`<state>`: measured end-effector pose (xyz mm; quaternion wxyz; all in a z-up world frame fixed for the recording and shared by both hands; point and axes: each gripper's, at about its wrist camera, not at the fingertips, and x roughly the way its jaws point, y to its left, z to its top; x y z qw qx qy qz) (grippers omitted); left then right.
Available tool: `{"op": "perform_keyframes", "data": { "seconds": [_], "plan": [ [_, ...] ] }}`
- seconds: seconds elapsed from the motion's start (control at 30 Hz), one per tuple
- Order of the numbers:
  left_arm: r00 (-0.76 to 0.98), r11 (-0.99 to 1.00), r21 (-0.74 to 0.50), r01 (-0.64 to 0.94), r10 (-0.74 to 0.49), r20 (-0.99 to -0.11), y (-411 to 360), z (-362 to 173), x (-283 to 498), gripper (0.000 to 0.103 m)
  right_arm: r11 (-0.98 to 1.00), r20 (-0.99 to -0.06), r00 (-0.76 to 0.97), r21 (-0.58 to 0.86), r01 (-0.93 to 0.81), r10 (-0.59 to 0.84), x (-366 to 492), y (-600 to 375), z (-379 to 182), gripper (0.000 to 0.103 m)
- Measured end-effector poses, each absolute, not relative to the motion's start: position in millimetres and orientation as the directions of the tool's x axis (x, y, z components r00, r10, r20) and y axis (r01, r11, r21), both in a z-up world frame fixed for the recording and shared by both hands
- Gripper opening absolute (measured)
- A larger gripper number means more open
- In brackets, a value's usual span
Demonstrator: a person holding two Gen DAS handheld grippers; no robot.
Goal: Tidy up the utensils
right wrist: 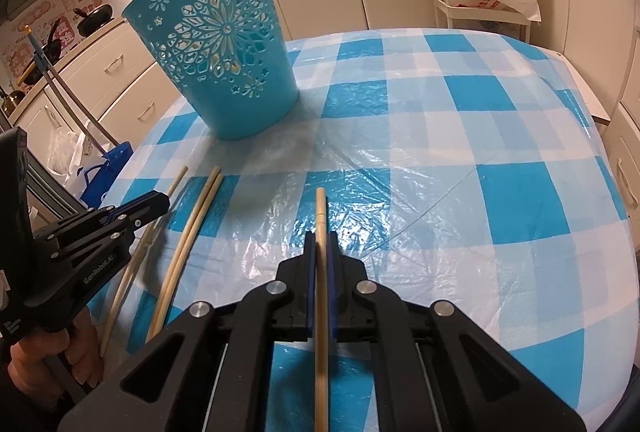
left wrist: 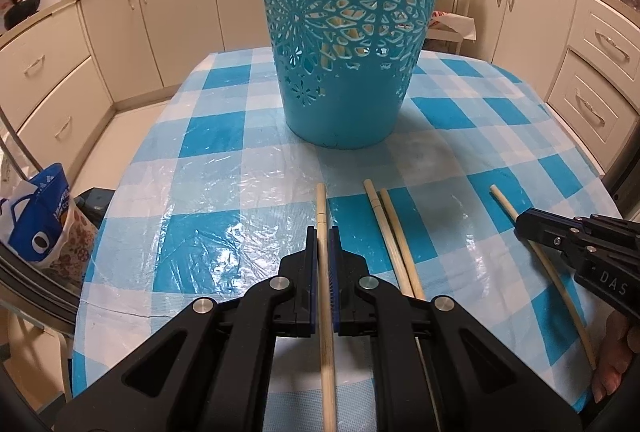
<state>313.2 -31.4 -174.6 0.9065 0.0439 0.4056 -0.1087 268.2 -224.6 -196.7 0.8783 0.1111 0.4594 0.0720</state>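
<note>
Left gripper (left wrist: 323,244): my fingers are clamped on one chopstick (left wrist: 325,292), which runs forward between the pads.
Right gripper (right wrist: 321,248): my fingers are closed around a second chopstick (right wrist: 321,296), its tip past the pads over the cloth.
Loose pair (left wrist: 394,236): two chopsticks lie side by side, touching, on the table between my grippers.
Bin (left wrist: 350,35): teal, cut-out flower pattern, upright, beyond the chopsticks; pale sticks show through its holes.
Table (left wrist: 224,167): blue-and-white check cloth under clear plastic.
</note>
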Motion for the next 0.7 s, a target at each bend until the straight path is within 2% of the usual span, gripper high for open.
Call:
{"op": "perform_keyframes", "data": {
  "seconds": [0.2, 0.47, 0.7],
  "plan": [
    [0.687, 0.965, -0.071, 0.253, -0.23, -0.689, -21.4, -156.3, 304.6, 0.005, 0.96, -0.783, 0.575, 0.279, -0.014, 0.236, 267.1, -227.5, -196.1, 0.006],
    [0.821, 0.938, -0.197, 0.287, -0.346, -0.454, -0.3, -44.3, 320.0, 0.005, 0.955, -0.776, 0.576, 0.296, -0.023, 0.254, 266.6, -228.8, -195.4, 0.006],
    [0.866, 0.93, -0.216, 0.296, -0.357, -0.35, -6.6, 4.7, 363.1, 0.002, 0.949, -0.771, 0.575, 0.312, -0.035, 0.275, 266.9, -228.6, -195.2, 0.006]
  ]
}}
